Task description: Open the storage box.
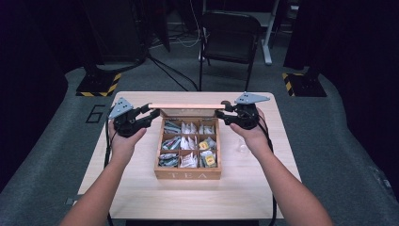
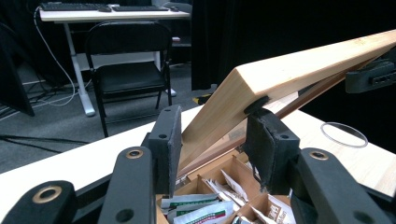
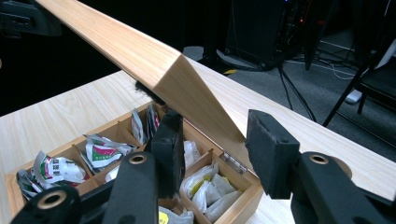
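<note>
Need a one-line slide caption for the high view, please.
Both hand-held grippers, left gripper and right gripper, flank the raised lid of an open wooden tea box on the table.

My two grippers [image 1: 149, 113] [image 1: 221, 114] are black, with foam-padded jaws, brass-ringed screw holes, grey three-cornered top plates and trailing black cables; my forearms are bare.

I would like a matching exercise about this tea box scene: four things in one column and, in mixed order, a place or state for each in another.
Things:
1. lid
2. chair
3. tea bags
4. left gripper

Places or states:
A. in the box's compartments
B. on the floor beyond the table
C. raised, hinged at the box's far side
D. at the lid's left end

Pairs: 1-C, 2-B, 3-A, 4-D
</note>
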